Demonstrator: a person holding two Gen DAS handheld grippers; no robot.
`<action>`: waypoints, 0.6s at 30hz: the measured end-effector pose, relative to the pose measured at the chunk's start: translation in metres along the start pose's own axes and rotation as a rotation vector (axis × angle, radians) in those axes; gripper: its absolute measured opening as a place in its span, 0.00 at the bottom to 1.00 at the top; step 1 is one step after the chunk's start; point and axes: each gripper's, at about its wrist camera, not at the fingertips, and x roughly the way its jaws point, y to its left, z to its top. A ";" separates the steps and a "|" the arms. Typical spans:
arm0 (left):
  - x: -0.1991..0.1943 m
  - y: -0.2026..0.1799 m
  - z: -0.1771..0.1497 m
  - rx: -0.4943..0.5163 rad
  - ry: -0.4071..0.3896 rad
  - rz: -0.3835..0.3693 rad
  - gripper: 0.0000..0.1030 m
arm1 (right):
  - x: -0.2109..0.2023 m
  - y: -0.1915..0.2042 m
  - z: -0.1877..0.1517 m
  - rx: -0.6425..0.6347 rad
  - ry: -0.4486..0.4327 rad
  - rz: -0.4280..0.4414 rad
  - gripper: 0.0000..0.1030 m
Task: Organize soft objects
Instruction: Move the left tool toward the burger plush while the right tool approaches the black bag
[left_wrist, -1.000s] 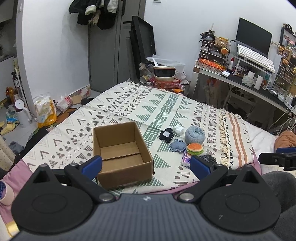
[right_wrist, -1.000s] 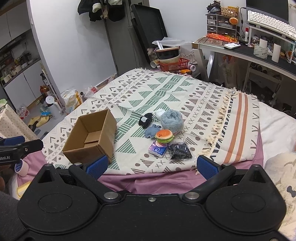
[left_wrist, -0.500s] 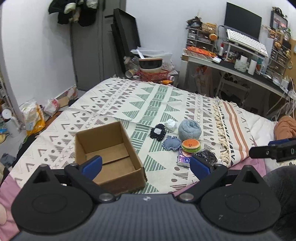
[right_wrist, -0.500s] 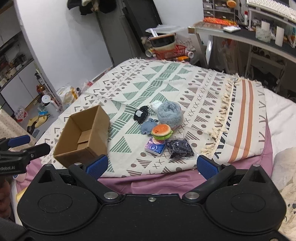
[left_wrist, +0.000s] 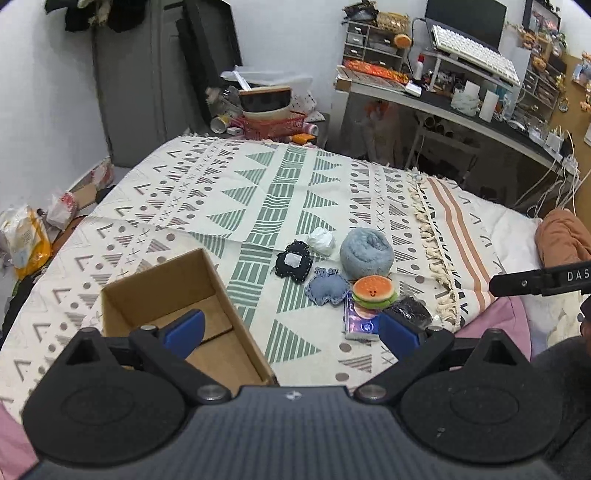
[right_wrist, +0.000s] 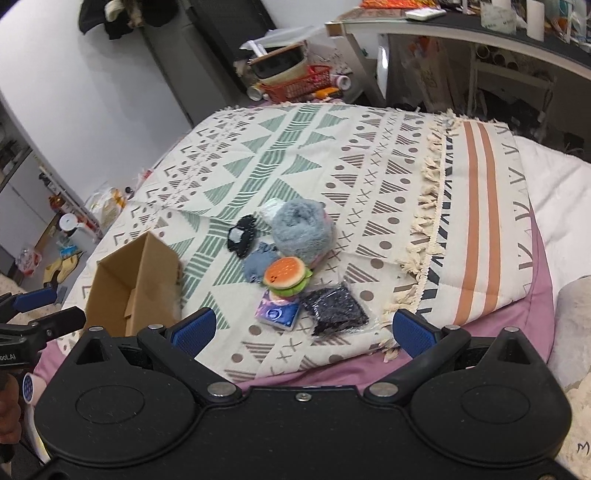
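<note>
Hand (right_wrist: 9, 406) appears only in right view; box (left_wrist: 177, 314) floor, left's.

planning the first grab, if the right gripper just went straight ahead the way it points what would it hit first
Most likely the black mesh pouch, perhaps with the tissue pack beside it. The right gripper is open, and depth is hard to judge.

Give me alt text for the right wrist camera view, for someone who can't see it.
The open right gripper hovers over a bed with a patterned blanket, where a small pile of soft items sits: a burger plush, a fluffy blue-grey bundle, a tissue pack and a black packet. An empty cardboard box stands left of the pile.
</note>
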 end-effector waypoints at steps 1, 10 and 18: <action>0.006 0.000 0.004 0.010 0.002 -0.004 0.97 | 0.004 -0.003 0.002 0.011 0.002 -0.004 1.00; 0.055 -0.010 0.025 0.115 0.046 -0.019 0.95 | 0.041 -0.027 0.007 0.115 0.040 -0.033 1.00; 0.093 -0.026 0.034 0.145 0.068 -0.045 0.95 | 0.068 -0.039 0.011 0.126 0.050 -0.029 0.91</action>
